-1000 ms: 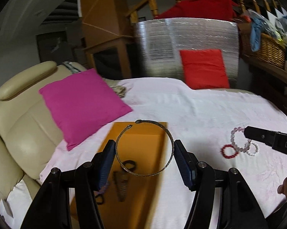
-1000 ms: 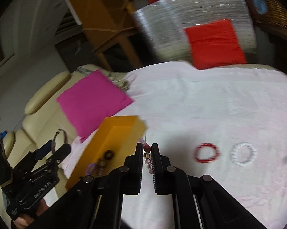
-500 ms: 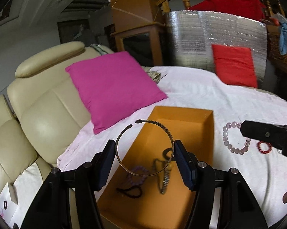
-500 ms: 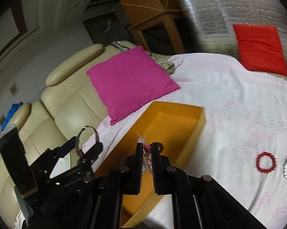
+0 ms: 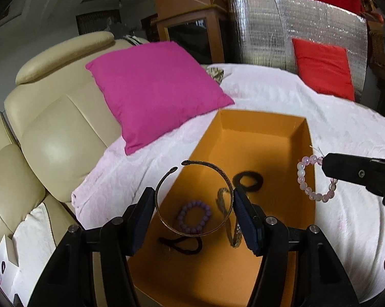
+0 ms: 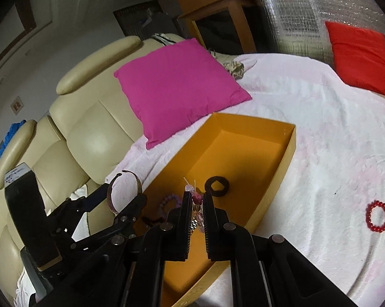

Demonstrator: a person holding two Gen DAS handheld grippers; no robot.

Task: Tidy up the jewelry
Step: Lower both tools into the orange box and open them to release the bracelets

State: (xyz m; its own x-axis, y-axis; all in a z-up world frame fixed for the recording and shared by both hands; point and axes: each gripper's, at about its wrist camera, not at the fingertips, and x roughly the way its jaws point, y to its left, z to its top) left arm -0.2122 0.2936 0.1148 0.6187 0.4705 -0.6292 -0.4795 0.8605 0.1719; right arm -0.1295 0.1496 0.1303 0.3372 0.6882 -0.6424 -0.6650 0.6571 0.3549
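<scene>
Looking along the left gripper point(image 5: 193, 209), we are holding a metal cuff bangle point(image 5: 192, 197) between its pads above the orange box point(image 5: 246, 120), so releasing it inside seems next. Along the right gripper point(image 6: 195, 200), we are pinching a pink bead bracelet point(image 6: 196, 198) over the same box, while a red bead bracelet point(image 6: 378, 216) is waiting on the white sheet point(image 6: 320, 153).

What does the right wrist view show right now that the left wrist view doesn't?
Only the right wrist view shows the red bead bracelet lying on the white cloth outside the box.

Only the left wrist view shows the pink bead bracelet as a full hanging loop, plus a metal watch band in the box.

Both show the orange box, the purple bracelet, the black hair tie, and the left gripper holding the metal bangle.
</scene>
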